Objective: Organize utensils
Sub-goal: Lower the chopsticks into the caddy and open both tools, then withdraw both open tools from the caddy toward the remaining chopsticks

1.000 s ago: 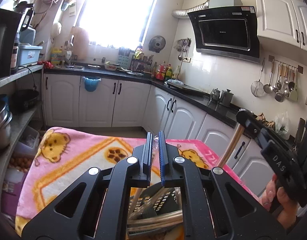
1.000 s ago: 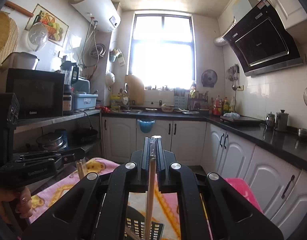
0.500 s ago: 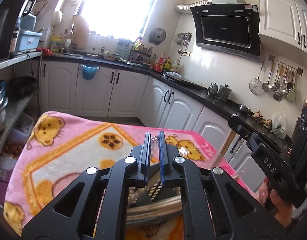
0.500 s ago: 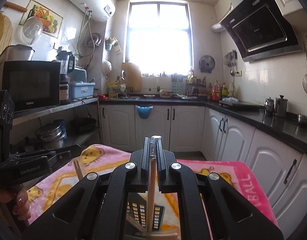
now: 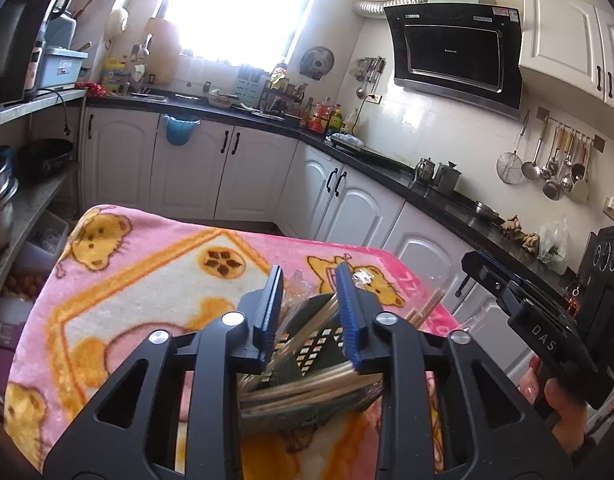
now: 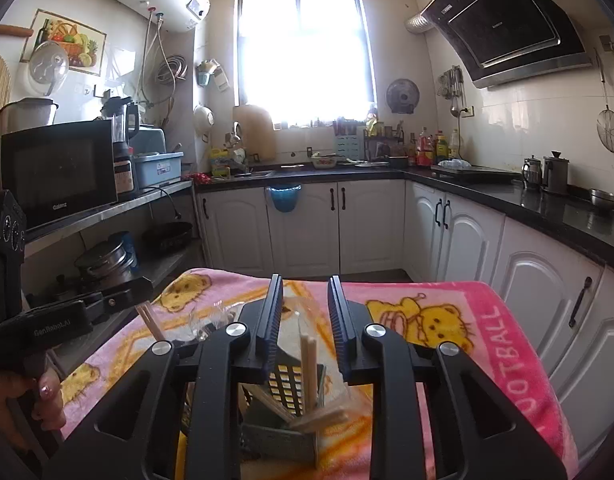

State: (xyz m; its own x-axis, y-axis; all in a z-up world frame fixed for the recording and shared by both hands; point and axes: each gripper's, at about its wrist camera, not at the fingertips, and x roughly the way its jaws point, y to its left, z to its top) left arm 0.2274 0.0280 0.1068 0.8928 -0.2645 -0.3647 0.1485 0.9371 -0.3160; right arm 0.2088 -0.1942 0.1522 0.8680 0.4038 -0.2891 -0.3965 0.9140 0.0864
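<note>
A dark slotted utensil holder [image 5: 307, 352] [image 6: 285, 396] stands on the pink cartoon blanket [image 5: 147, 280] [image 6: 447, 320]. Wooden chopsticks [image 5: 307, 388] [image 6: 308, 368] rest in it, some leaning, some upright. My left gripper [image 5: 309, 308] is open just above the holder, with nothing between its jaws. My right gripper [image 6: 305, 316] is open above the holder too, with a pair of chopsticks standing free below its jaws. A clear plastic wrapper [image 5: 361, 276] [image 6: 211, 320] lies beside the holder. Each gripper shows in the other's view, the right one [image 5: 539, 320] and the left one [image 6: 67, 316].
White kitchen cabinets [image 6: 347, 228] with a black counter [image 5: 387, 164] run behind and to the right of the table. Open shelves with pots [image 6: 103, 264] and a microwave [image 6: 59, 172] stand on the left. Ladles hang on the right wall [image 5: 555, 172].
Both grippers have opened. The right one let go of the chopsticks, which now stand in the holder. Both views have tilted down toward the table.
</note>
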